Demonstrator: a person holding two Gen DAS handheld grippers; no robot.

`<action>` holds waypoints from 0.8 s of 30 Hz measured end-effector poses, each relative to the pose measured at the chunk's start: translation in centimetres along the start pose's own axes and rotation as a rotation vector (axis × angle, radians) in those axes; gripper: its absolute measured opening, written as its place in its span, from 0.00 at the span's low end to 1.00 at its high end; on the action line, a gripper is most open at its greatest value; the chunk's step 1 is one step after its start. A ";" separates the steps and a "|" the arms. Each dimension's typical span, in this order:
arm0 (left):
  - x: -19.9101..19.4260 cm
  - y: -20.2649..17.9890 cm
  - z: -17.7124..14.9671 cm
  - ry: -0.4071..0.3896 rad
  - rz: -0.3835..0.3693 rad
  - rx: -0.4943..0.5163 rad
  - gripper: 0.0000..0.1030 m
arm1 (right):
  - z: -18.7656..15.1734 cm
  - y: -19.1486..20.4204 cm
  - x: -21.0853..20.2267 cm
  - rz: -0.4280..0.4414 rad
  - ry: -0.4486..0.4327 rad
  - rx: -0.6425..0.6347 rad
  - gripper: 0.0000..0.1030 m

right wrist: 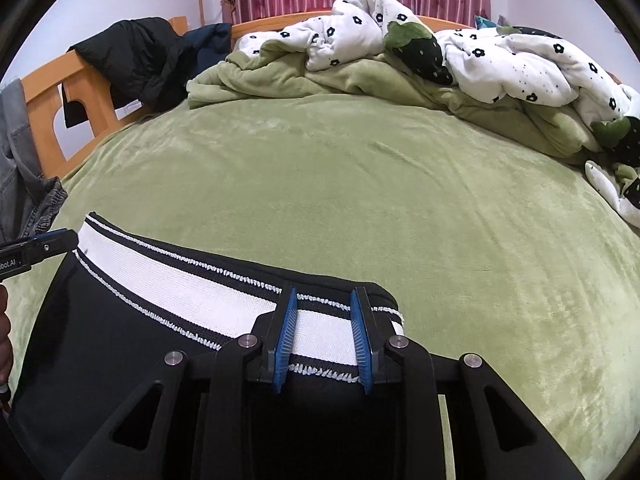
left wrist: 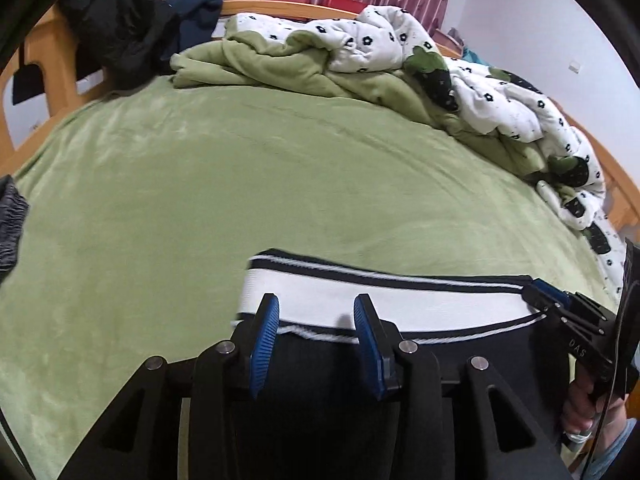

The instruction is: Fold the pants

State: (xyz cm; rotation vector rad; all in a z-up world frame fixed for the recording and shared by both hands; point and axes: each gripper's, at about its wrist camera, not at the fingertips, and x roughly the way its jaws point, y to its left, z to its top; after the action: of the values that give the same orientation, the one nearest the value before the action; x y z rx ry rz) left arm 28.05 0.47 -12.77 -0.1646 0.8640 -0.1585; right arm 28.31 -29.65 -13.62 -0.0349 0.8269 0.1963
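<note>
Lying flat on the green bed sheet (left wrist: 248, 184), the black pants (left wrist: 320, 364) show their white striped waistband (left wrist: 400, 300) across the lower middle of the left wrist view. The left tongs (left wrist: 316, 340) hover over the left end of that band, blue pads (left wrist: 264, 344) spread wide with the waistband between and beneath them; whether they touch the cloth cannot be told. The right tongs (left wrist: 548, 300) reach in from the right edge at the band's other end. A rumpled floral quilt (left wrist: 500, 96) is heaped along the far side of the bed, and a black jacket (left wrist: 116, 28) drapes over the wooden bed frame (left wrist: 52, 68).

From the right wrist view, the pants (right wrist: 132, 340) fill the lower left, waistband (right wrist: 192, 288) running diagonally. The right tongs (right wrist: 323, 340) stand wide apart over its right end, gripping nothing. The left tongs (right wrist: 52, 242) enter at the far left, just beside the band's corner; their gap is hidden. Grey denim (right wrist: 28, 184) hangs at the left edge.
</note>
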 end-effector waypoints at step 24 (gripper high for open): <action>-3.1 -2.4 -7.8 0.130 0.071 0.170 0.59 | -4.6 -0.8 -5.3 -0.037 0.016 -0.038 0.36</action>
State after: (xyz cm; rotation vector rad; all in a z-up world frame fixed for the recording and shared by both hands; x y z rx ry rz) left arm 19.97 -1.84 -14.98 0.0357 0.9801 -0.1770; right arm 21.64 -31.80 -12.86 -0.0878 0.8374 0.1774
